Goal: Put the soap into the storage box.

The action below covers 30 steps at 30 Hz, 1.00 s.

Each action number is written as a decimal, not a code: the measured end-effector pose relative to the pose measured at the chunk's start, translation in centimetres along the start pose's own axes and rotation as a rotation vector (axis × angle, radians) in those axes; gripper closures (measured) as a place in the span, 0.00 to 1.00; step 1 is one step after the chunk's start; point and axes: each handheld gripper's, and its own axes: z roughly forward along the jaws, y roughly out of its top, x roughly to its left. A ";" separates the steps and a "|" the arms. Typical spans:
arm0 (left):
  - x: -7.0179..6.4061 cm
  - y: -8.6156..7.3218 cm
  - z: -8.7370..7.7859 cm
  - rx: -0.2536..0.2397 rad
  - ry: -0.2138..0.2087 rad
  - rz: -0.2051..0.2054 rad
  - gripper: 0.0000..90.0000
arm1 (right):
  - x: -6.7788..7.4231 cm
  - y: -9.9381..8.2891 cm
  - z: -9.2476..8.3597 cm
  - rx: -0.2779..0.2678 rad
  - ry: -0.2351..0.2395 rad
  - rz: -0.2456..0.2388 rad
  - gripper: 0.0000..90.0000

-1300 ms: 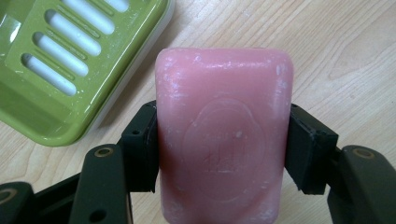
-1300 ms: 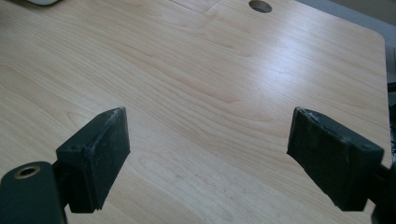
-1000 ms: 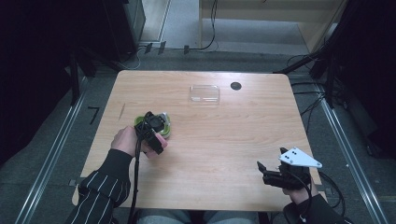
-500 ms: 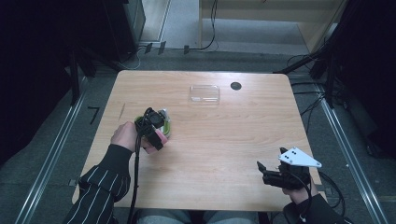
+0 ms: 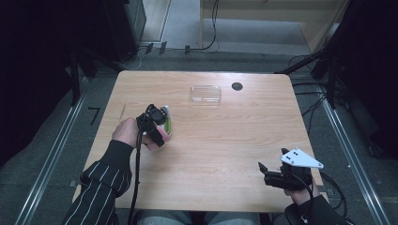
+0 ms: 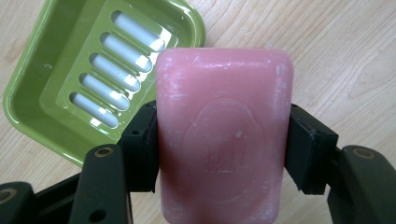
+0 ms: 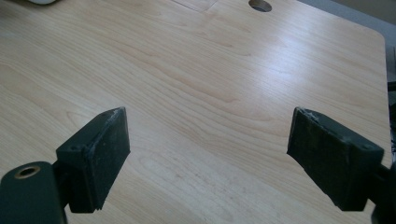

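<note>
Left gripper [image 6: 219, 154] clamped on pink soap [image 6: 224, 140], held just above and beside the green dish [image 6: 51, 93], near table's [image 5: 225, 154] left edge. Right gripper [image 7: 208, 154] jaws apart, nothing between them.

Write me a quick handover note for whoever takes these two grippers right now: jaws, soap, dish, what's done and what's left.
Left gripper: jaws shut on the pink soap bar, held above the table beside the green soap dish.
Right gripper: jaws open, nothing between them, resting at the table's near right corner.
Green soap dish: empty, slotted insert showing, on the wooden table at its left side.
Clear plastic lid: lying at the far middle of the table, untouched.
Done: soap is gripped and off the dish.
Left, probably: set the soap down wherever it is meant to go; which spot, the pictures do not tell.
</note>
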 end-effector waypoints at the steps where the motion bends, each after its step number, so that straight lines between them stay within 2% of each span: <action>1: 0.0 0.0 0.0 0.000 0.000 0.000 0.43 | 0.0 0.0 0.0 0.000 0.000 0.000 0.15; 9: 0.4 0.4 -0.3 -0.010 -0.010 0.017 0.43 | 0.0 0.1 0.1 -0.003 0.001 -0.003 0.15; 21: 0.8 1.2 -0.8 -0.031 0.002 0.033 0.43 | 0.1 0.2 0.2 -0.004 0.002 -0.004 0.15; 30: 1.1 1.8 -1.1 -0.031 0.014 0.069 0.43 | 0.1 0.2 0.2 -0.002 0.004 -0.006 0.15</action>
